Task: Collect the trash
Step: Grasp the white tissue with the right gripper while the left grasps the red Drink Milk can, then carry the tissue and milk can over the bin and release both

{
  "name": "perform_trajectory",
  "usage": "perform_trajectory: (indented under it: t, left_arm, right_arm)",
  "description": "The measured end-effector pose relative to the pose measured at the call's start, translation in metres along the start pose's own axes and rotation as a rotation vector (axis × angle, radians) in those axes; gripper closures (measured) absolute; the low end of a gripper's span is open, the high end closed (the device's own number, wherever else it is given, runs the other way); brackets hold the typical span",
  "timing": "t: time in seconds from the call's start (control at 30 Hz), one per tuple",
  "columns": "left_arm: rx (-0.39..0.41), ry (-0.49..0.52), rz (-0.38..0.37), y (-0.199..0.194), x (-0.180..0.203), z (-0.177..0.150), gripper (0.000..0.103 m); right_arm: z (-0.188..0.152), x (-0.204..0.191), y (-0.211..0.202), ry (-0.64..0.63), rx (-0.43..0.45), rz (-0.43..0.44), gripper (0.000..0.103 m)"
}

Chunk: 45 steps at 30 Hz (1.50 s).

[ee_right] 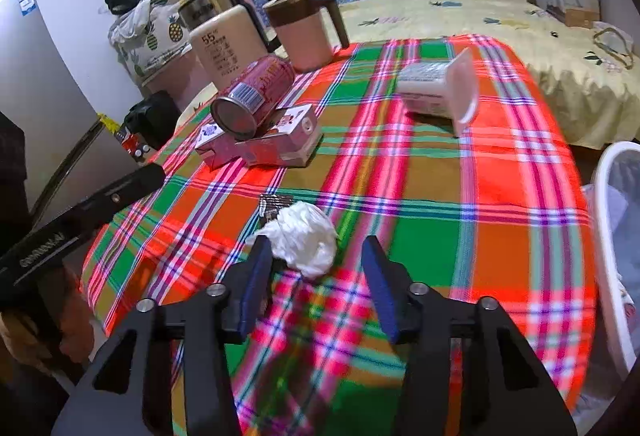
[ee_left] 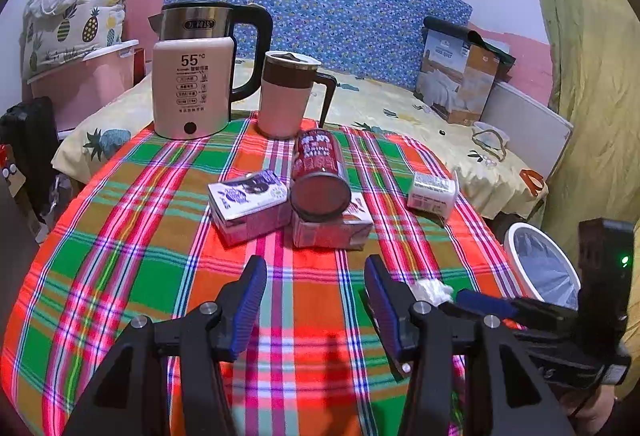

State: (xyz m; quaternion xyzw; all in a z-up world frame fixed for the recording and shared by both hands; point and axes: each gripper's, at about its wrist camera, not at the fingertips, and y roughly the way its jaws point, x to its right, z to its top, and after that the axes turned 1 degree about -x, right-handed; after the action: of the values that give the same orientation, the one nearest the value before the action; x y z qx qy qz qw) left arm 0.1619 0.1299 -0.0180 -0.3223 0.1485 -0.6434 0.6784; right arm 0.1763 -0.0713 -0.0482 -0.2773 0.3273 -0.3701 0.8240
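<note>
**Tissue between parted right fingers, cartons and can untouched**

Crumpled white tissue (ee_right: 304,238) lying on the plaid cloth (ee_right: 440,172), a roundish wad with no clear long axis, just ahead of the right gripper (ee_right: 316,256). Spread wide, nothing gripped; left blue pad (ee_right: 256,276) touching or nearly touching the wad's edge, right pad well clear. A small dark wrapper (ee_right: 274,206) flat on the cloth just behind the tissue.

Farther back, two pink cartons (ee_left: 250,210) (ee_left: 332,226) lying flat side by side, long axes roughly across the table. Red can (ee_left: 320,172) on its side, propped on the right-hand carton, long axis running toward the left camera, dark end facing it. White cup (ee_left: 434,192) tipped over to the right, apart from the rest; in the right view, mouth pointing toward the near right edge.

Left gripper (ee_left: 316,284) hovering over bare cloth short of the cartons, fingers wide apart and empty. Right gripper's blue tip seen at its right side, beside the tissue (ee_left: 432,290).

Kettle (ee_left: 196,76) and mug (ee_left: 290,94) upright at the far edge. White bin (ee_left: 540,268) with a liner beside the table on the right. Bed (ee_left: 400,104) behind.
</note>
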Motion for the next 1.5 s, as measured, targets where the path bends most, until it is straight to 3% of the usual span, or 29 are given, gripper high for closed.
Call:
perform_trajectory:
  t: [0.1, 0.17, 0.23, 0.53, 0.97, 1.03, 1.5]
  left_arm:
    - [-0.004, 0.002, -0.007, 0.009, -0.001, 0.007, 0.052]
    - [-0.007, 0.003, -0.009, 0.016, -0.001, 0.013, 0.052]
    - [-0.003, 0.007, -0.016, 0.021, 0.001, 0.017, 0.052]
    - [0.016, 0.005, -0.015, 0.055, 0.009, 0.047, 0.043]
    - [-0.033, 0.000, 0.029, 0.103, 0.010, 0.059, 0.043]
    - [-0.040, -0.002, 0.041, 0.107, 0.009, 0.058, 0.050]
    - [0.005, 0.046, 0.051, 0.072, 0.029, 0.037, 0.051]
  right_arm:
    - [0.002, -0.002, 0.010, -0.008, -0.016, 0.000, 0.067]
    - [0.002, -0.002, 0.014, -0.008, -0.030, 0.004, 0.081]
    - [0.001, 0.001, 0.012, -0.004, -0.026, -0.001, 0.084]
    - [-0.009, 0.026, -0.008, 0.054, -0.005, -0.023, 0.085]
    - [-0.010, 0.042, -0.012, 0.082, -0.003, -0.025, 0.085]
    - [-0.009, 0.043, -0.012, 0.082, -0.001, -0.027, 0.085]
    - [-0.011, 0.049, -0.028, 0.094, 0.031, -0.064, 0.085]
